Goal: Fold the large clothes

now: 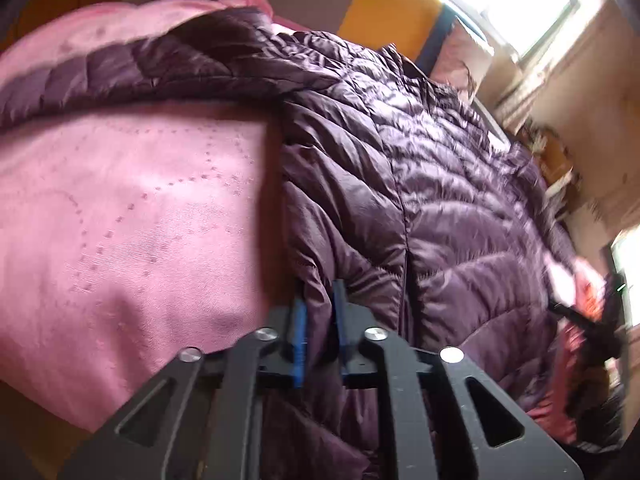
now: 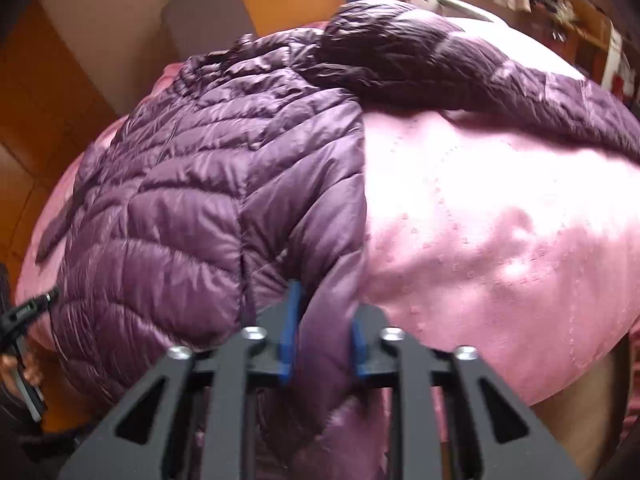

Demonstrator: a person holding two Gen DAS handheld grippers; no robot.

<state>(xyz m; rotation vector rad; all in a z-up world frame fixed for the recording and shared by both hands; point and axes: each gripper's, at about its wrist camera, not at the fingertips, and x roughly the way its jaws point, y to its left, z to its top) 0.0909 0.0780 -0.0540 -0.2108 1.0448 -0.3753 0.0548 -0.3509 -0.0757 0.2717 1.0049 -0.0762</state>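
left tongs (image 1: 318,312) pinched on hem of dark purple quilted puffer jacket (image 1: 420,168) | right tongs (image 2: 324,320) clamped on hem fold | jacket spread over pink dotted bedspread (image 2: 500,220), sleeves trailing 12 o'clock | risk: slick shell slips out; loose sleeves bunch under fold

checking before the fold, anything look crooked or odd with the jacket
Nothing damaged. The purple jacket lies flat on the pink blanket, but one sleeve sprawls out sideways across the blanket, still unfolded.
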